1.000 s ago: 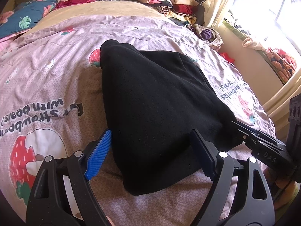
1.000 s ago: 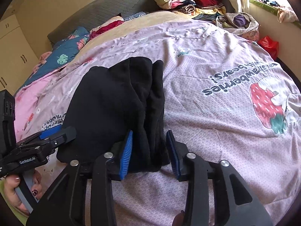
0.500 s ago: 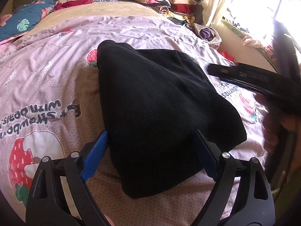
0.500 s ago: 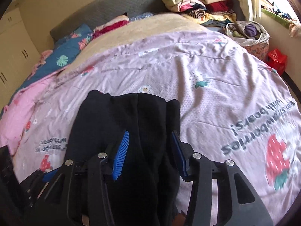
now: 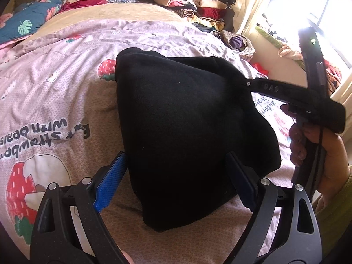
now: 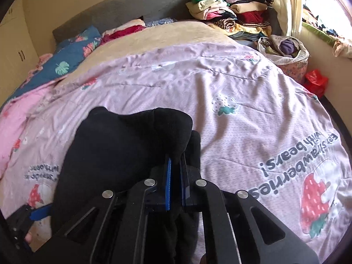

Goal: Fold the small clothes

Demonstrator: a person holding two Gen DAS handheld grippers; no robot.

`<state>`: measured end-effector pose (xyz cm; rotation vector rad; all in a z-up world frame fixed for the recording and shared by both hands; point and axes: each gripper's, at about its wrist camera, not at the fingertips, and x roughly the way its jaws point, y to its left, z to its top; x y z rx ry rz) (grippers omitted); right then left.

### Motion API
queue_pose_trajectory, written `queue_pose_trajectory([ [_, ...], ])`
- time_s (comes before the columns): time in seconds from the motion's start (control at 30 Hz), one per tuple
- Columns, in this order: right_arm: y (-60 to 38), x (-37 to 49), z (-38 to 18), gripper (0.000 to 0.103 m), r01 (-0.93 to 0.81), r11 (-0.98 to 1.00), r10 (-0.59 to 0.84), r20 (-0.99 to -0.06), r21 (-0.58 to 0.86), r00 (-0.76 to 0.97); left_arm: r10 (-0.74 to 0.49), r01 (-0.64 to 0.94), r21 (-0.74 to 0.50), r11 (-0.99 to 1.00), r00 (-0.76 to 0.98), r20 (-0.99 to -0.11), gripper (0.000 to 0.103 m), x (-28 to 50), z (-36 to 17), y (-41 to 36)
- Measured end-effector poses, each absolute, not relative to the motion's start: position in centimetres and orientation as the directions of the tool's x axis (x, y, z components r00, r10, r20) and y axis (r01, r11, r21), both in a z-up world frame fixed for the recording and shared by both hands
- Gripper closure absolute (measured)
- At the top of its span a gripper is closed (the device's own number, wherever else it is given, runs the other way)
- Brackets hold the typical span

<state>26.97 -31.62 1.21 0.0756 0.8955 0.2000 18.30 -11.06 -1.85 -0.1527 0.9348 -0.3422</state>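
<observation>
A black garment (image 5: 187,127) lies folded in a thick pile on the pink strawberry-print quilt (image 5: 55,101). My left gripper (image 5: 176,182) is open, its blue pads straddling the near end of the garment without pinching it. My right gripper (image 6: 176,169) is shut on the garment's (image 6: 123,145) right edge, lifting a fold of it. In the left wrist view the right gripper (image 5: 253,83) reaches onto the garment's far right side, held by a hand (image 5: 319,149). The left gripper (image 6: 33,215) shows at the lower left of the right wrist view.
A stack of folded clothes (image 6: 231,11) sits at the bed's far right corner. A bag of clothes (image 6: 283,50) and a red bag (image 6: 314,81) stand beside the bed on the right. Pillows (image 6: 66,59) lie at the headboard. A bright window (image 5: 308,17) is right.
My right gripper moved up along the garment's right edge and closed on it, raising a fold. My left gripper stayed open around the near end.
</observation>
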Motion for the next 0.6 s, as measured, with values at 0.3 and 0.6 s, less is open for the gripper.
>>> queue_pose_trajectory([
  [0.3, -32.7, 25.0, 0.4, 0.064, -0.092, 0.983, 0.185, -0.788, 0.162, 0.587, -0.34, 0.223, -0.258, 0.94, 0.548, -0.764, 0.014, 17.4, -1.3, -11.0],
  [0.6, -34.9, 16.7, 5.7, 0.012, -0.099, 0.964, 0.248, -0.694, 0.248, 0.676, -0.338, 0.235, -0.245, 0.941, 0.583, -0.739, 0.009, 14.9, 1.3, -10.7],
])
